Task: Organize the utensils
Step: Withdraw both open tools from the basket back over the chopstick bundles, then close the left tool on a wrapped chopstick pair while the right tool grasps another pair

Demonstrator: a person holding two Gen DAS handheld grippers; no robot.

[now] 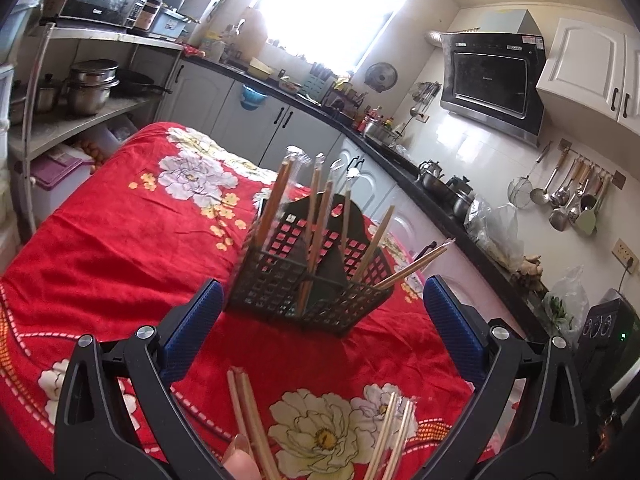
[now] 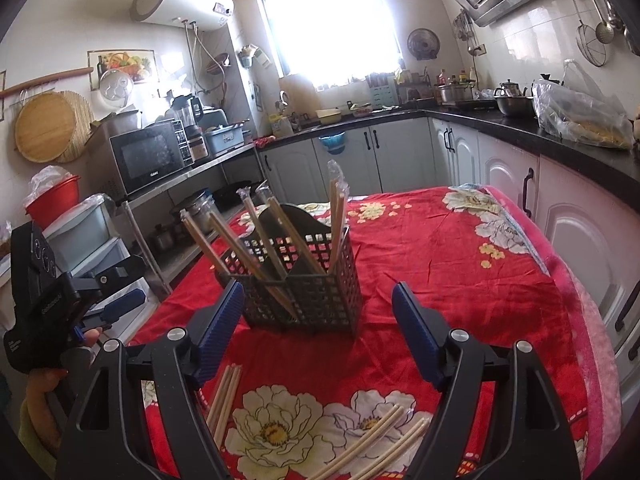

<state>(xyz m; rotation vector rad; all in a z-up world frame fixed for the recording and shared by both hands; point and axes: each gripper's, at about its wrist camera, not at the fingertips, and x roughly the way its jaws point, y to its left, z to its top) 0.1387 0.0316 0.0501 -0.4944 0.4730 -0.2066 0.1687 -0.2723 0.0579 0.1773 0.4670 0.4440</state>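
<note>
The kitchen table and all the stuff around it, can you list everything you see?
basket: one, black mesh, standing mid-table on the cloth
chopsticks in basket: several wrapped pairs, pale wood, leaning out of the compartments
loose chopsticks: a few bundles, pale wood, lying on the cloth near the camera
tablecloth: one, red with white flowers, covering the table
microwave: one, black, on the metal shelf at the left
water heater: one, white, high on the wall
range hood: one, black, on the tiled wall
ladles and strainer: several, metal, hanging on a wall rack
left gripper: open, blue pads, empty
right gripper: open, blue pads, empty
</note>
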